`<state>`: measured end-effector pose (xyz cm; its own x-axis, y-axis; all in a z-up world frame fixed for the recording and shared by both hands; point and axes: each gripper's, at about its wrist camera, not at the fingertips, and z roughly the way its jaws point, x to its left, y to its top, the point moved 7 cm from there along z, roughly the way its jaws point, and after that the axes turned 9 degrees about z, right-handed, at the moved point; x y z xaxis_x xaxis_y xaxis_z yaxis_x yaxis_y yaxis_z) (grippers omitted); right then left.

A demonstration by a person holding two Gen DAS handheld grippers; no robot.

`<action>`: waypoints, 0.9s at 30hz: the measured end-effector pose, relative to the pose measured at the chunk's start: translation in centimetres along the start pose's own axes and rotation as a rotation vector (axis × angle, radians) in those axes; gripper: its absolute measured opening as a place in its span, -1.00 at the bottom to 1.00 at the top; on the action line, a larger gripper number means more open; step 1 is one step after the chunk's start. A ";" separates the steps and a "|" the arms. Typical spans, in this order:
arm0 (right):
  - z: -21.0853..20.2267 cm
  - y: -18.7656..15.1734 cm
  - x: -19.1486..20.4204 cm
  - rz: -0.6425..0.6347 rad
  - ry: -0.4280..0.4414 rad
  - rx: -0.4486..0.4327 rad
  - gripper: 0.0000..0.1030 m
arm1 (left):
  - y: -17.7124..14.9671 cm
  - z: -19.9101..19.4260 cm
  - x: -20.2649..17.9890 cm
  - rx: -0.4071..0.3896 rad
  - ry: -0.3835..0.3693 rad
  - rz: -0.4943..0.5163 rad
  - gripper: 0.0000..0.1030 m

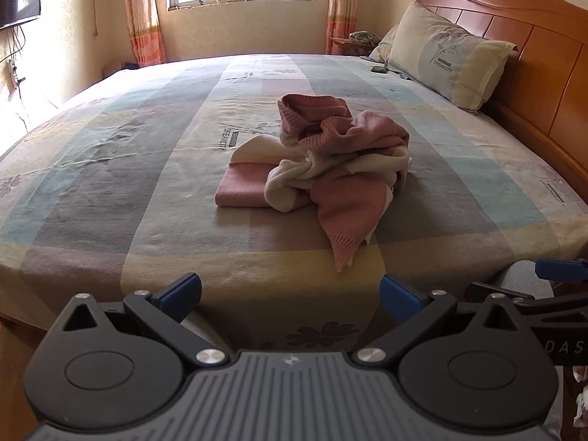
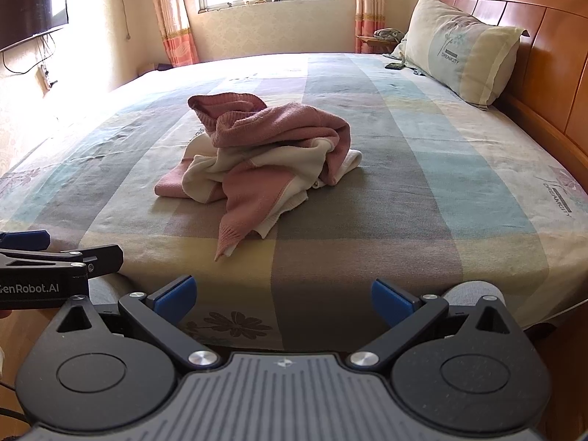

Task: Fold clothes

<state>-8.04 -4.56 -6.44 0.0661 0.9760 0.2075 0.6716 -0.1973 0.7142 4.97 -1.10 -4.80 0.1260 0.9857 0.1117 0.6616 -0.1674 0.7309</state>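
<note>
A pink and cream knitted sweater (image 1: 327,161) lies crumpled in a heap in the middle of the bed (image 1: 110,183); the right wrist view shows the same sweater (image 2: 264,154), one pink sleeve trailing toward the near edge. My left gripper (image 1: 290,294) hovers open at the bed's near edge, well short of the sweater, nothing between its blue pads. My right gripper (image 2: 281,296) is likewise open and empty, held back from the heap. Each gripper shows at the side of the other's view.
A patterned pillow (image 1: 444,51) leans on the wooden headboard (image 1: 533,36) at right, with a small dark object (image 1: 378,70) on the sheet beside it. A wall TV (image 2: 33,14) hangs left. A window with curtains is at the back.
</note>
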 end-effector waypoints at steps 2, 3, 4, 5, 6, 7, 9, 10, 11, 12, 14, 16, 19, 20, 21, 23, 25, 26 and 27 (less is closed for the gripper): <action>0.0 0.0 0.0 0.000 -0.002 -0.001 1.00 | 0.0 0.1 0.0 0.002 0.001 0.003 0.99; 0.1 0.0 0.0 0.001 -0.002 0.000 1.00 | 0.0 0.1 -0.1 0.003 0.001 0.004 0.99; 0.1 0.0 0.0 0.002 -0.002 0.000 1.00 | 0.0 0.1 -0.1 0.004 0.001 0.005 0.99; 0.1 0.0 0.0 0.002 -0.001 0.000 1.00 | 0.0 0.1 -0.1 0.004 -0.001 0.005 0.99; 0.1 0.1 0.0 0.002 -0.001 0.001 1.00 | 0.0 0.1 -0.2 0.005 -0.002 0.005 0.99; 0.1 0.1 0.0 0.002 -0.001 0.002 1.00 | 0.0 0.2 -0.2 0.006 -0.004 0.006 0.99; 0.2 0.1 0.0 0.000 -0.003 0.003 1.00 | 0.1 0.3 -0.2 0.008 -0.006 0.009 0.99; 0.2 0.1 0.1 0.000 -0.003 0.004 1.00 | 0.1 0.3 -0.2 0.009 -0.006 0.010 0.99; 0.2 0.0 0.1 -0.002 -0.004 0.005 1.00 | 0.0 0.4 -0.2 0.010 -0.006 0.011 0.99; 0.3 0.0 0.1 -0.003 -0.004 0.006 1.00 | 0.0 0.4 -0.2 0.010 -0.006 0.011 0.99; 0.3 0.0 0.1 -0.005 -0.006 0.006 1.00 | 0.0 0.4 -0.2 0.009 -0.007 0.008 0.99; 0.3 0.1 0.1 -0.005 -0.004 0.007 1.00 | 0.1 0.4 -0.2 0.008 -0.007 0.008 0.99; 0.4 0.2 0.1 -0.008 -0.004 0.010 1.00 | 0.2 0.5 -0.1 0.007 -0.003 0.007 0.99; 0.4 0.3 0.2 -0.010 -0.004 0.010 1.00 | 0.3 0.6 -0.1 0.007 -0.003 0.007 0.99; 0.5 0.4 0.2 -0.013 -0.005 0.009 1.00 | 0.4 0.6 -0.1 0.006 -0.003 0.005 0.99; 0.5 0.6 0.3 -0.018 -0.005 0.006 1.00 | 0.6 0.7 0.0 0.004 -0.005 0.000 0.99; 0.6 0.9 0.4 -0.021 -0.003 0.004 1.00 | 0.9 0.8 0.1 0.003 -0.007 0.000 0.99; 0.6 1.1 0.5 -0.023 -0.003 0.003 1.00 | 1.1 0.9 0.2 0.003 -0.008 0.000 0.99; 0.7 1.3 0.5 -0.023 -0.002 0.002 1.00 | 1.3 1.0 0.2 0.002 -0.008 0.000 0.99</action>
<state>-6.64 -4.24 -5.91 0.0521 0.9806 0.1891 0.6743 -0.1742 0.7176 6.58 -1.13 -4.55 0.1320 0.9856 0.1057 0.6630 -0.1670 0.7297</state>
